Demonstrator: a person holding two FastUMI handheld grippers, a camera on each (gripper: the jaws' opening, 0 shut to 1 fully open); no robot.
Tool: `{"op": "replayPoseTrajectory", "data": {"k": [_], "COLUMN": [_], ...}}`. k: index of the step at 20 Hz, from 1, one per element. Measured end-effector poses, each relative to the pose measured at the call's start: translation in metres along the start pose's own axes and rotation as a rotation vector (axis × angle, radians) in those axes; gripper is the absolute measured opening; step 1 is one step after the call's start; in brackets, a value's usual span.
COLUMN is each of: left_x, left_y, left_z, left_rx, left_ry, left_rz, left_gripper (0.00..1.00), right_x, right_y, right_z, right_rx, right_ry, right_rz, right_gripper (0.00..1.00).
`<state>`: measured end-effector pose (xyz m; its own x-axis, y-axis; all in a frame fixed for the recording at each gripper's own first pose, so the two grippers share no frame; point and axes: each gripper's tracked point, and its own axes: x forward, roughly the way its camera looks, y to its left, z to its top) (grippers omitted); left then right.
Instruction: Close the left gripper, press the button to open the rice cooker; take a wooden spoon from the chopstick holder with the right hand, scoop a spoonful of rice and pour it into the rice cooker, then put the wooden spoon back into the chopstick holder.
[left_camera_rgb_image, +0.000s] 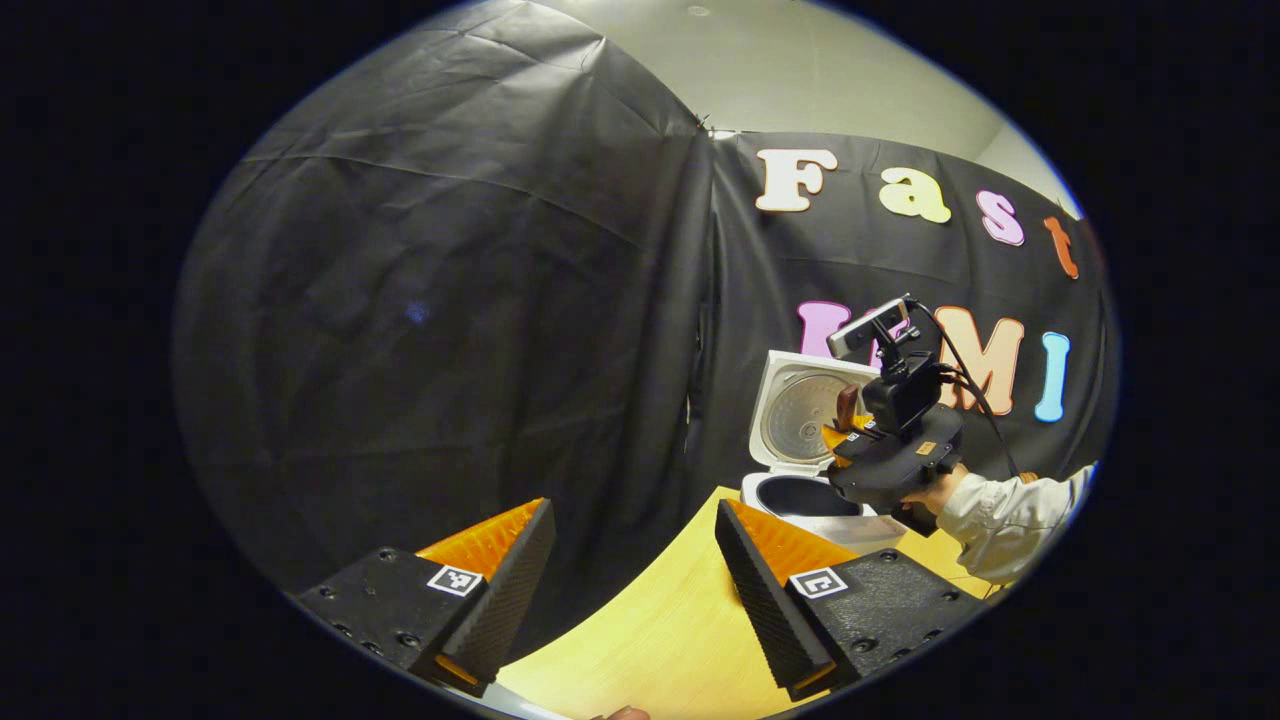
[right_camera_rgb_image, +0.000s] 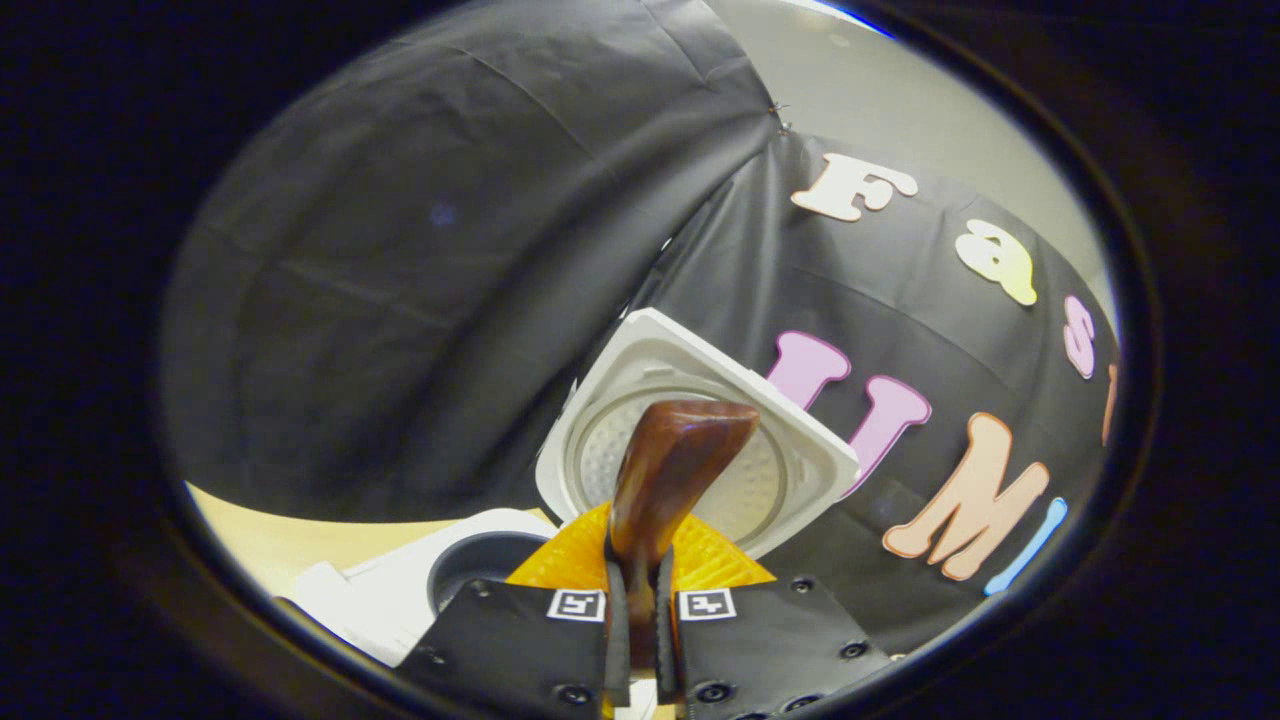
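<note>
Wooden spoon (right_camera_rgb_image: 670, 470) pinched in right hand-held gripper (right_camera_rgb_image: 640, 610), bowl raised ahead, above open rice cooker (right_camera_rgb_image: 480, 570). Left hand-held gripper (left_camera_rgb_image: 630, 590) spread, idle. Risk: tilting early spills rice onto table (left_camera_rgb_image: 660, 620); narrow pinch lets handle twist.

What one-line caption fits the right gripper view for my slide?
Right gripper shut on the wooden spoon, raised before the open lid of the rice cooker.

A pale grey sleeve (left_camera_rgb_image: 1010, 510) covers the person's forearm.
</note>
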<state>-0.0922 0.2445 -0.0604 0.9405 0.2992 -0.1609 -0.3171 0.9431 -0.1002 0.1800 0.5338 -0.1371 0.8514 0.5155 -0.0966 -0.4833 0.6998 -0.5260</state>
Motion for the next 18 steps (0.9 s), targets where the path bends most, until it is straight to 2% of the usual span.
{"op": "replayPoseTrajectory", "data": {"k": [1, 6, 10, 14, 18], "left_x": [0.000, 0.003, 0.005, 0.015, 0.014], "left_y": [-0.002, -0.020, -0.039, -0.071, -0.115], "left_z": [0.002, 0.008, 0.011, 0.018, 0.025], "left_rx": [0.001, 0.009, 0.018, 0.029, 0.034], "left_ry": [-0.005, -0.022, -0.033, -0.050, -0.064], "left_rz": [-0.005, -0.042, -0.080, -0.142, -0.219], "left_gripper": [0.95, 0.92, 0.92, 0.92, 0.92], "right_x": [0.000, -0.009, -0.029, -0.065, -0.112], "right_y": [-0.006, -0.035, -0.066, -0.112, -0.159], "right_z": [-0.002, -0.013, -0.013, -0.019, -0.034], "right_rx": [0.056, 0.468, 0.685, 0.814, 0.865], "right_ry": [0.017, 0.137, 0.155, 0.161, 0.155], "right_rz": [0.004, 0.027, 0.031, -0.001, -0.066], "right_gripper": [0.11, 0.13, 0.12, 0.12, 0.12]}}
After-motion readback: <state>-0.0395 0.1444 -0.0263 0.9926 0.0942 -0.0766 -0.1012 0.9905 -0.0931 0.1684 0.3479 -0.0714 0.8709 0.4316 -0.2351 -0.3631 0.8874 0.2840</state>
